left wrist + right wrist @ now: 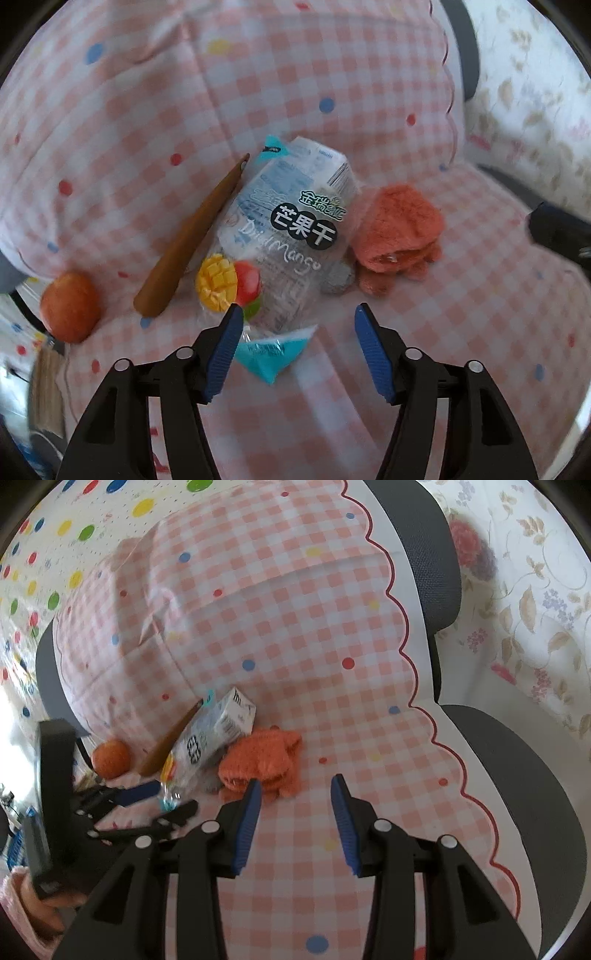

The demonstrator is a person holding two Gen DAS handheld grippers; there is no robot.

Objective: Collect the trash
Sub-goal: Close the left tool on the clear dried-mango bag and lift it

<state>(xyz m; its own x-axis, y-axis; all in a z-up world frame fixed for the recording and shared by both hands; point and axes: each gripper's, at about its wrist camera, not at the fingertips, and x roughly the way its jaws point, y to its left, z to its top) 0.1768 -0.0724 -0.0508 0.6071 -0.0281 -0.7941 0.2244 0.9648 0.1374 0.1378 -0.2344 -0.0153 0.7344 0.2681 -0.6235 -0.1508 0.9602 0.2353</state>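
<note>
Left wrist view: on the checked cloth (332, 66) over the chair seat lie, left to right, an orange fruit (70, 306), a brown shoehorn (188, 243), the clear dried-mango bag (284, 229) and an orange knitted toy (397, 229). Your left hand-held gripper (299, 314) hovers with jaws apart over the bag's blue bottom edge, not yet pinching it. Your right hand-held gripper (295, 784) also stands apart, empty, near the toy. The bag looks light, crinkly and slippery; you would likely do best pinching its flat blue seam.
</note>
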